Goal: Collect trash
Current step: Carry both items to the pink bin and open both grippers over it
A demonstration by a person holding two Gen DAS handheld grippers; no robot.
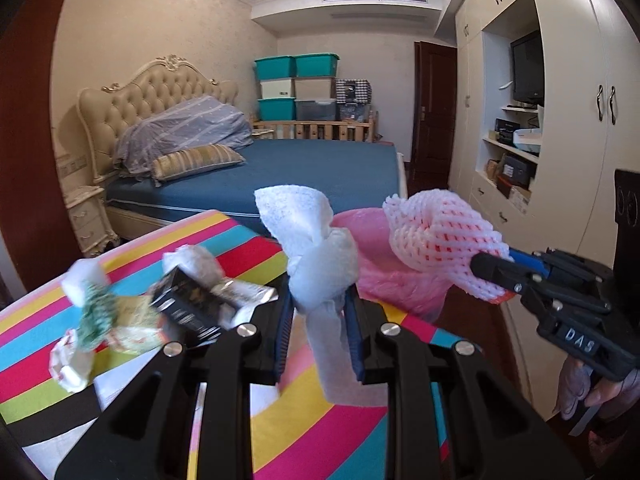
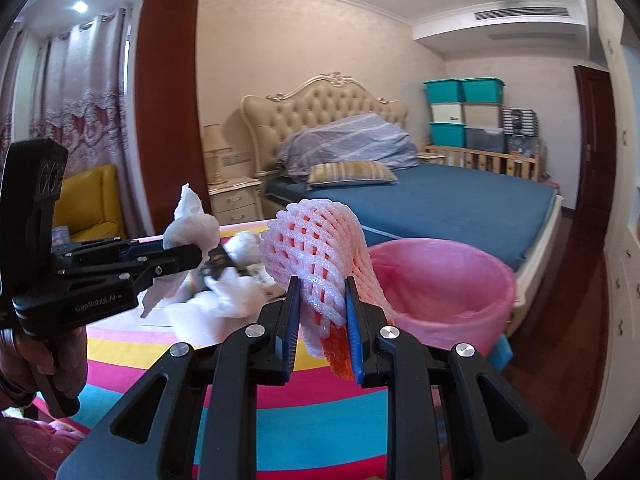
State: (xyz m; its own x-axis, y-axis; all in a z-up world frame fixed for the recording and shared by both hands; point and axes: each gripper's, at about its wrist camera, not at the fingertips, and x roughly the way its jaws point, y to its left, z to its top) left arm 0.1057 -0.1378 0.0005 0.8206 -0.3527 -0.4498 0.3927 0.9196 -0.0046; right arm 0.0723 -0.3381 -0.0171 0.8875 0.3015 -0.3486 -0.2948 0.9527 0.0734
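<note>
Between our left gripper (image 1: 319, 312) fingers we pinch a tissue (image 1: 308, 240) at mid-frame, our right gripper (image 2: 322, 308) clamps foam netting (image 2: 316, 248), both raised toward the pink bin (image 2: 480, 280) at centre right, ready to drop.

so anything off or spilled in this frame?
Nothing spilled. Left gripper pinches a white tissue, right gripper a foam fruit net, both held in the air. Wrappers and tissues lie loose on the striped table beside the pink-lined bin.
</note>
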